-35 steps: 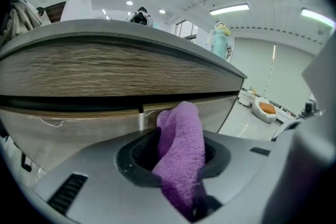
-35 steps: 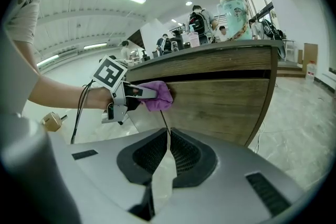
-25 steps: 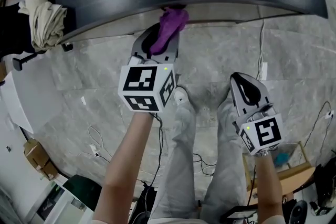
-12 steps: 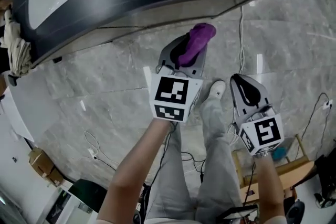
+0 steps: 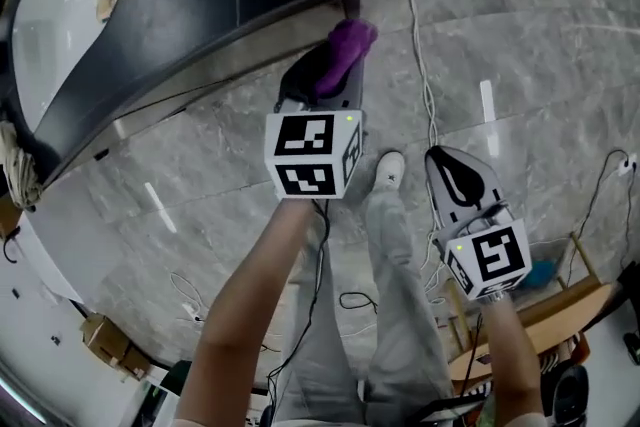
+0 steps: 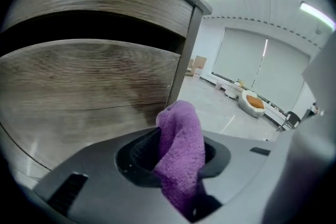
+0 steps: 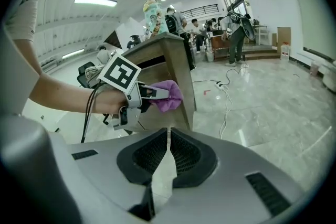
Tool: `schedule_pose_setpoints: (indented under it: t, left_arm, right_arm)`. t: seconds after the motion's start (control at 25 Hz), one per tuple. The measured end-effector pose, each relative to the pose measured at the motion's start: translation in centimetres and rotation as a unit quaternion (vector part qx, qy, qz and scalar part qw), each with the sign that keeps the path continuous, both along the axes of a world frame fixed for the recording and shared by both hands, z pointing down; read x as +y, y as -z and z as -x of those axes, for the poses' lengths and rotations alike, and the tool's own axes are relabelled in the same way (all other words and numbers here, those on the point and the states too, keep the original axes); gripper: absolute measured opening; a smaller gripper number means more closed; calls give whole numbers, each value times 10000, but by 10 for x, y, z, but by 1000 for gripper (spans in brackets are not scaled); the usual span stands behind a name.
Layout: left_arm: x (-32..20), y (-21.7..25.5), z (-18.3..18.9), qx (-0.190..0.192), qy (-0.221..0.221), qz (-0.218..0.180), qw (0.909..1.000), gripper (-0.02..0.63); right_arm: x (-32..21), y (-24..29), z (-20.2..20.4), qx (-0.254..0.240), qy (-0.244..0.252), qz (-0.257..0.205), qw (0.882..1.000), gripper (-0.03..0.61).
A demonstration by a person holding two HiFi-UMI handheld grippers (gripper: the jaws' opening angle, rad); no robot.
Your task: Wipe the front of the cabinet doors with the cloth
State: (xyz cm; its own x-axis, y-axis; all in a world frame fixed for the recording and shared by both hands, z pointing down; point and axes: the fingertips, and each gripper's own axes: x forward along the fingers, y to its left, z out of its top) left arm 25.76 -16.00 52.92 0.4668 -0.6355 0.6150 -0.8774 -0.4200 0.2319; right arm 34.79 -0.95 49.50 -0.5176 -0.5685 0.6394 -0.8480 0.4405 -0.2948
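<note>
Left gripper is clamped on a fuzzy purple cloth, which bunches up between the jaws and pokes out past the tips. The cloth sits right at the end corner of the dark wood-grain cabinet, level with the lower door panel. Honestly can't tell if it's actually touching the wood. Right gripper has its jaws pressed together with nothing in them, and it hangs well back from the cabinet, over the grey marble-look floor. A thin white cable runs across the floor just off the cabinet's corner.
</note>
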Motion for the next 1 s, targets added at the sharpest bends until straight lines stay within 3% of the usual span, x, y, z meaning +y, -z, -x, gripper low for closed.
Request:
schedule_pose_setpoints:
  t: [0.2,0.48,1.0]
  left_arm:
    - [-8,-8,21,-148,254,7,9996,121]
    - [-3,-2,86,-372,184,-140,9990,121]
    - [22,-12,256,-603,503,-41,9969,121]
  right_arm:
    - [-2,-4,-10,-34,-236,-5,9997,35]
    - [-4,-6,22,46,-244,-27,9997,35]
    - [-3,-2,173,-41,223,-34,9997,35]
